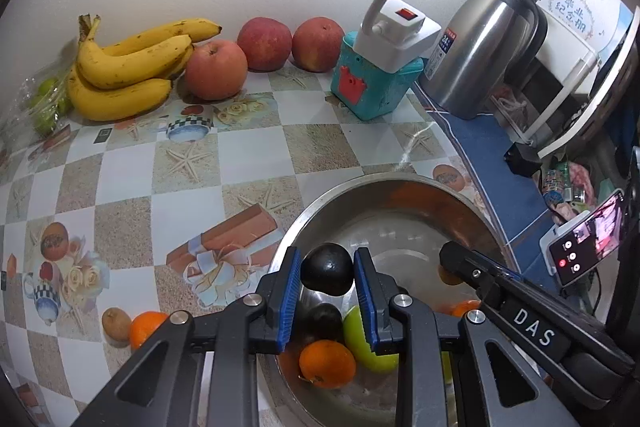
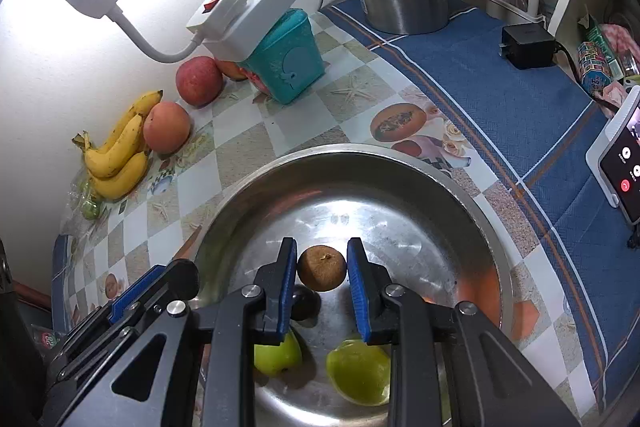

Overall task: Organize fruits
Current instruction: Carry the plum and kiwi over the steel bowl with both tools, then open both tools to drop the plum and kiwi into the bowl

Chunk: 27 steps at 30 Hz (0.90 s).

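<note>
Left wrist view: my left gripper (image 1: 327, 273) has its jaws clenched on a dark round fruit (image 1: 327, 268), held above the steel bowl (image 1: 400, 187), where an orange (image 1: 327, 363) and a green fruit (image 1: 362, 337) lie. Bananas (image 1: 128, 67) and apples (image 1: 216, 69) sit on the tabletop (image 1: 120, 167) by the wall.

Right wrist view: my right gripper (image 2: 322, 269) grasps a brown kiwi-like fruit (image 2: 321, 268) over the same bowl.

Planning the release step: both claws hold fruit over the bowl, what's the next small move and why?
Probably lower both a little, then open. The left claw grips a dark round fruit and the right claw a brown kiwi, both above the round steel bowl, seemingly short of its floor.
</note>
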Each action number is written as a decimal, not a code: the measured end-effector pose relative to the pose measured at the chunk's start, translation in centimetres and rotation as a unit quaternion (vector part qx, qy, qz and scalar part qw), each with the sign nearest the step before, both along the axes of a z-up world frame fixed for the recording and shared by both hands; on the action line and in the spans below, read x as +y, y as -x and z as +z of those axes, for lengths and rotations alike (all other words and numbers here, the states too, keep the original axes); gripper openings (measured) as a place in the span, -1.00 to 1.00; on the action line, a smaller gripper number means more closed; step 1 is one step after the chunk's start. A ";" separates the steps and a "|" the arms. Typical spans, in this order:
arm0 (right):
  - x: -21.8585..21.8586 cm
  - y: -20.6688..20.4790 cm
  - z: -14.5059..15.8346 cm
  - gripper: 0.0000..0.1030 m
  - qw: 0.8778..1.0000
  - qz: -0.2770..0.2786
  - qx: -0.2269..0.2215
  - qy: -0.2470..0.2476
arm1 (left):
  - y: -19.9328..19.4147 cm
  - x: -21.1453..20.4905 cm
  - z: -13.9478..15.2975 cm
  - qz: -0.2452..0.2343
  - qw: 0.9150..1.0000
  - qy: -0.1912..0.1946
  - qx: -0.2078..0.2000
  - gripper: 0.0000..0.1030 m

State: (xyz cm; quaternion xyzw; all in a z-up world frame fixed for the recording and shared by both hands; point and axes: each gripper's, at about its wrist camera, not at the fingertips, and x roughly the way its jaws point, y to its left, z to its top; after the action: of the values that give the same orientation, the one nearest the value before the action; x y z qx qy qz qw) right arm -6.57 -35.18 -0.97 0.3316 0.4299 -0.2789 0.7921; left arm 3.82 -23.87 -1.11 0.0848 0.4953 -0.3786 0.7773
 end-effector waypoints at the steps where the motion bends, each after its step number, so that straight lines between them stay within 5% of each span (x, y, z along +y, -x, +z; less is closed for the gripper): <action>1: -0.1 0.0 -0.1 -0.48 1.000 -0.001 0.001 -0.001 | -0.1 -0.1 -0.1 0.000 1.000 -0.001 0.000 -0.43; 27: -0.7 -0.5 -2.6 -0.47 0.999 -0.006 0.035 -0.027 | -0.8 -1.3 -3.2 -0.001 0.999 -0.024 0.032 -0.40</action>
State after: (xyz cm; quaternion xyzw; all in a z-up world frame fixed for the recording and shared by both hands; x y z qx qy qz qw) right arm -6.12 -35.85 -3.57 0.3460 0.4628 -0.2835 0.7653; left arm 4.58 -25.13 -4.27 0.0921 0.5292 -0.3700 0.7580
